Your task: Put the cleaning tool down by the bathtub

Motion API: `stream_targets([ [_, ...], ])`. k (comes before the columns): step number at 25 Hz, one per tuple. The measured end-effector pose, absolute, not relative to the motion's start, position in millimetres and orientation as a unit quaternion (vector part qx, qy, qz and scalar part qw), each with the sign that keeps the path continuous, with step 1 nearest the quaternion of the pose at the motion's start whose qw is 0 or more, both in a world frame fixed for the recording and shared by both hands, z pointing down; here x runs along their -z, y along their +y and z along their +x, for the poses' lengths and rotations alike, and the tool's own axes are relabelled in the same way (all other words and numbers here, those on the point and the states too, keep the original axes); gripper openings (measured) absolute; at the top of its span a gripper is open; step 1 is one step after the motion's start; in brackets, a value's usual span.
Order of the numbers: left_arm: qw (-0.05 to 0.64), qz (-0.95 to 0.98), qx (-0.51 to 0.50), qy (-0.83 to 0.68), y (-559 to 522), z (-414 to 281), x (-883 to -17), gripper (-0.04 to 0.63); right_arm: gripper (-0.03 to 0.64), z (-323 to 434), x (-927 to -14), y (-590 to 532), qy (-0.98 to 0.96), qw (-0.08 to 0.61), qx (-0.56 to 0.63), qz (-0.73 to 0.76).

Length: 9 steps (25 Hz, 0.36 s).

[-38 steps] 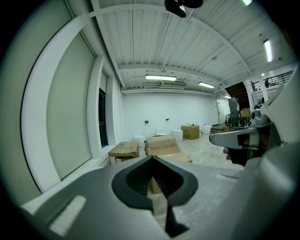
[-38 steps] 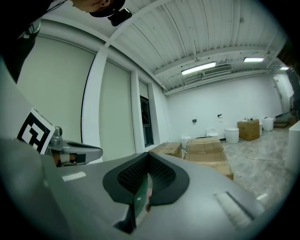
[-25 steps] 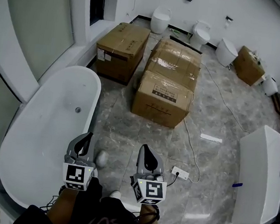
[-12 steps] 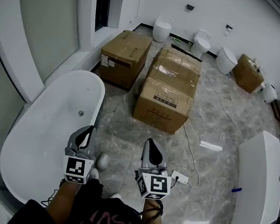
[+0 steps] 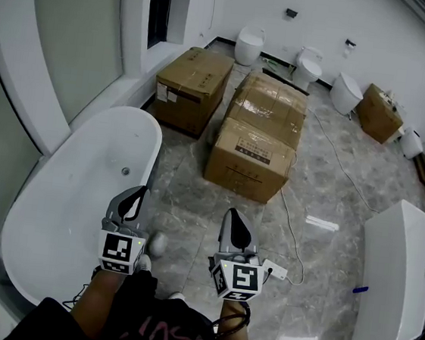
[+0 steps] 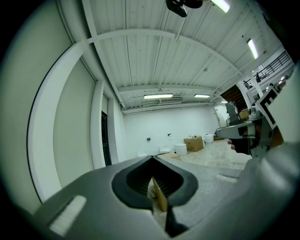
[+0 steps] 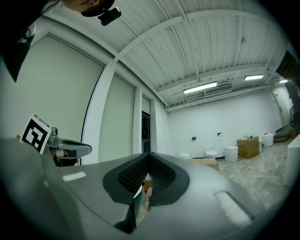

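The white bathtub lies at the left of the head view. A small pale rounded object rests on the grey floor right beside the tub's rim, below and to the right of my left gripper; I cannot tell what it is. My left gripper hovers over the tub's near rim, jaws together and empty. My right gripper is held level with it over the floor, also shut and empty. In the left gripper view the left gripper has its jaws closed to a point, and the right gripper shows the same in the right gripper view.
Three cardboard boxes stand on the floor ahead. Toilets line the far wall. A white power strip with a cable lies right of my right gripper. Another white fixture lies at the right edge.
The head view has shifted a little, so the boxes and tub sit lower in the frame. Both grippers stay shut and side by side, hardly moved.
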<state>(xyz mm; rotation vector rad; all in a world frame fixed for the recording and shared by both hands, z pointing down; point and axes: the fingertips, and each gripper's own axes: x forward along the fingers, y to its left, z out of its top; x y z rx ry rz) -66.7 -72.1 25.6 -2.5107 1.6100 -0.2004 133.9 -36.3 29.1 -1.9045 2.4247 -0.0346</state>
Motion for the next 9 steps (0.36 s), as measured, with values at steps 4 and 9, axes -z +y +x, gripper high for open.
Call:
stream_targets([
  [4, 0.085, -0.836, 0.072, 0.537, -73.7, -65.3, -24.4, 0.000, 0.011, 134.0, -29.4, -37.0, 0.786, 0.029, 0.010, -0.617],
  [9, 0.087, -0.835, 0.069, 0.538, -72.1, -65.0, -28.1, 0.000, 0.011, 133.5, -34.0, -35.6, 0.787, 0.029, 0.008, -0.616],
])
